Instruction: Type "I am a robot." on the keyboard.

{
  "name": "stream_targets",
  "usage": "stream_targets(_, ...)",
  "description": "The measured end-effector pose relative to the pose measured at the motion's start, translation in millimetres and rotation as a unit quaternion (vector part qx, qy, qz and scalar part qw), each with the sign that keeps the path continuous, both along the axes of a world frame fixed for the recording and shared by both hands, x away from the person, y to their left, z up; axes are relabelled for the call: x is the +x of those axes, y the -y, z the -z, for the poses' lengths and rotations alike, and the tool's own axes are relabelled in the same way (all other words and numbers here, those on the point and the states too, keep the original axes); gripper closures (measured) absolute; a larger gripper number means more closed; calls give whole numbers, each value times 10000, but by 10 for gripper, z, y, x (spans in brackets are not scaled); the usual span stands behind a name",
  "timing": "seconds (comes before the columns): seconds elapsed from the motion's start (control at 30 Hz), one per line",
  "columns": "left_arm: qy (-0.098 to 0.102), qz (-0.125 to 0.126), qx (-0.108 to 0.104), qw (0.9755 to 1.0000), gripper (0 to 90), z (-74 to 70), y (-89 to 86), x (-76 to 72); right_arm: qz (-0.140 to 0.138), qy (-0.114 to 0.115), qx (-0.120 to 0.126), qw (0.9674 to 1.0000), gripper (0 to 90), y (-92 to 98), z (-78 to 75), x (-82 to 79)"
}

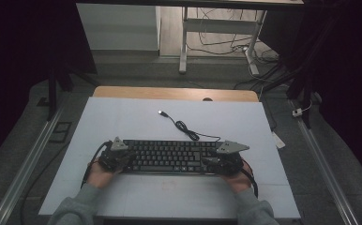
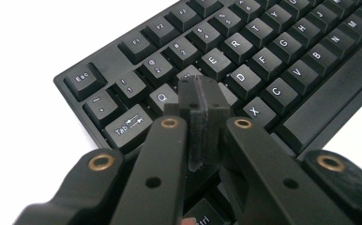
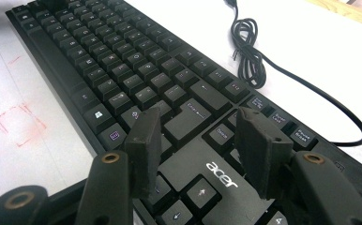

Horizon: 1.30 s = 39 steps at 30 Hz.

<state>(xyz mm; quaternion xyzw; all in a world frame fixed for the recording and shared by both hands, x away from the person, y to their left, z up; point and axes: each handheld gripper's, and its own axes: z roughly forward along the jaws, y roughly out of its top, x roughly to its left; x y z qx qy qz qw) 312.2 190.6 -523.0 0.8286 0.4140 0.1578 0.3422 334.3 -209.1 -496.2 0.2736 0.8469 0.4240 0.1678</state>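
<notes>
Currently: keyboard (image 1: 169, 156) lying flat across the near middle of the white table (image 1: 123, 117), its cable (image 1: 184, 125) trailing off behind, likely so both ends stay reachable. Left gripper (image 2: 202, 101) hovering low over the Q-W keys, jaws pressed together like one fingertip, probably for pressing. Right gripper (image 3: 199, 136) poising over the Enter-arrow end, jaws spread, pinching nothing. Forearms reaching in from the near edge.
</notes>
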Motion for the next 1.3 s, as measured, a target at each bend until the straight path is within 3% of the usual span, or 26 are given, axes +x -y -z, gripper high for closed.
stream_targets(0.27,190,-123,-519,9984,849,-117,-131,-51,20,-12,-4,10000,512,10,-4,4)
stream_targets(0.47,266,-317,-758,9963,595,-149,-193,-57,17,-7,-6,10000,512,11,-5,4)
stream_targets(0.7,252,-416,-823,9954,475,-158,-225,-57,19,14,-22,10000,512,16,-4,10)
stream_targets(1.3,217,-392,-825,9956,416,-173,-222,-60,24,11,12,10000,510,17,-2,11)
